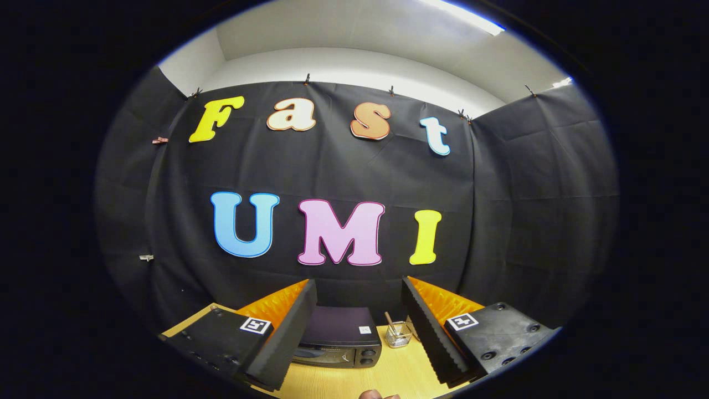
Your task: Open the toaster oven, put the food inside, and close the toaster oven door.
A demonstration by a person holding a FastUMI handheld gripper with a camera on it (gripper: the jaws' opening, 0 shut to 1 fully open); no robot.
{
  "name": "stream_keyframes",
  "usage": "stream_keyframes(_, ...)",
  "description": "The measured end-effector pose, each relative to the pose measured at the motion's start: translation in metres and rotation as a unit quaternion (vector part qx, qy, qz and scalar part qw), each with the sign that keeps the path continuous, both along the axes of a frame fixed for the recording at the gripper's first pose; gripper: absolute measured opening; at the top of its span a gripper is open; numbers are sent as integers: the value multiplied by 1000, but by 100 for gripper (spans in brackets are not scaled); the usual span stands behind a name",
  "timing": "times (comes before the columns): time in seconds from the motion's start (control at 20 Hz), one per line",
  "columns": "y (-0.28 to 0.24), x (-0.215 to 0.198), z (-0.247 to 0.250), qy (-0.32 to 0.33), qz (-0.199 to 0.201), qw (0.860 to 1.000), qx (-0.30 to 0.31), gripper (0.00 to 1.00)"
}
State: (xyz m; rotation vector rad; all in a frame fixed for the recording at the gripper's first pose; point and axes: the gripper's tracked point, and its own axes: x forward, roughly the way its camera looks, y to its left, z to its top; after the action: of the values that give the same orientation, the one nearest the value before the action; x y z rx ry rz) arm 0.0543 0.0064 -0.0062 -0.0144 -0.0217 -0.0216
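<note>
- The gripper [360, 332] is wide open and holds nothing
- The oven [339, 339] sits shut on the worktop [399, 371], ahead between the fingers
- Coming in crooked could bump the wire basket [399, 334] beside it

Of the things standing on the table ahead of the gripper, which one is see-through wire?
The small wire basket, just right of the toaster oven. It is open mesh with sticks standing in it; the oven is a solid dark box. The gripper is open.

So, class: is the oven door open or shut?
Shut: the oven door stands upright against its front, beyond the open gripper.
</note>
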Motion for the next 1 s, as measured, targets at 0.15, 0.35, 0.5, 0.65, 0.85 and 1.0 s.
stream_keyframes(0.15,-1,-1,-3,3,0,1000,2,99)
stream_keyframes(0.35,-1,0,-4,4,0,1000,0,99)
stream_keyframes(0.5,-1,2,-3,4,1,1000,-3,99)
stream_keyframes(0.65,-1,3,-3,3,0,1000,-3,99)
stream_keyframes(0.85,0,2,-4,3,0,1000,-9,99)
stream_keyframes(1.0,0,1,-4,1,0,1000,-10,99)
